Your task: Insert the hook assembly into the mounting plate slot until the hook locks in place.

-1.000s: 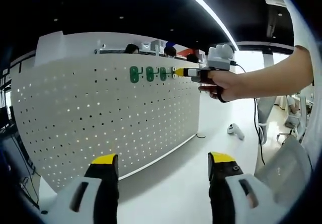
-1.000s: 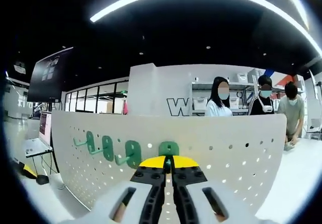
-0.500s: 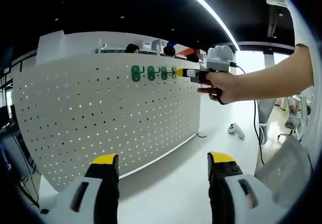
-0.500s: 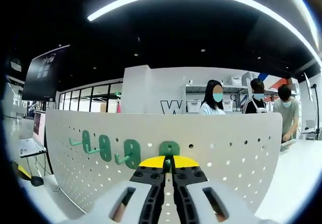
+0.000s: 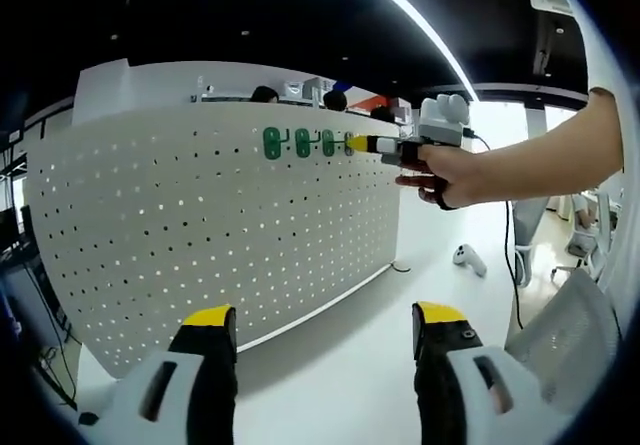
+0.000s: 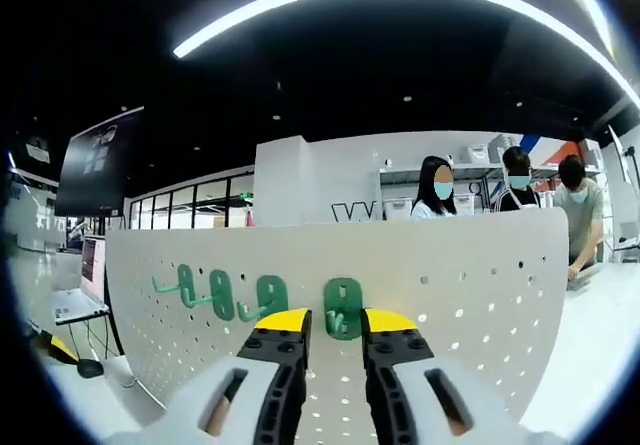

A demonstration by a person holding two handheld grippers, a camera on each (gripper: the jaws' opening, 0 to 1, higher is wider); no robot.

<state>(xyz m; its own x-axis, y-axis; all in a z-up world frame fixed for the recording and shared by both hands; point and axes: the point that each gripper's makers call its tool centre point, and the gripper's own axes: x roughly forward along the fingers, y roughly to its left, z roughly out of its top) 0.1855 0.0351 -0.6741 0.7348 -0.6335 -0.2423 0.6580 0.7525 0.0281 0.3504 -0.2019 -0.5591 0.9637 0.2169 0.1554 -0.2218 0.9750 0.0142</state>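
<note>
Right claw (image 6: 335, 327) is parted narrowly, holding nothing. The fourth hook (image 6: 344, 308) sits on the pegboard (image 6: 470, 285) just ahead of it, between and slightly above the yellow tips, apart from both. From the left gripper view the right claw (image 5: 362, 145) is at the board's top row, right against the end of the green row, with the person's hand (image 5: 447, 170) behind it.

Three more hooks (image 6: 225, 295) hang on the board to the claw's left, same row. In the left gripper view all four show as a green line (image 5: 305, 143).

Left claw (image 5: 320, 325) is wide and empty, well back from the board, pointing at its lower part. Idle.

Step, as I read it: release after insertion. The hook looks seated flush with the board, plate upright and in line with its neighbours. Can't confirm the lock from these views; the back of the board is hidden.

Next move calls for:
- straight pull-back of the right claw along its own axis, no side drift, so the tips don't catch the hook's prong
- watch whether the hook stays put once clear
- if it sags or tilts, regrip and push in harder

Keep the left claw where it is; its view has all four hooks in frame.
</note>
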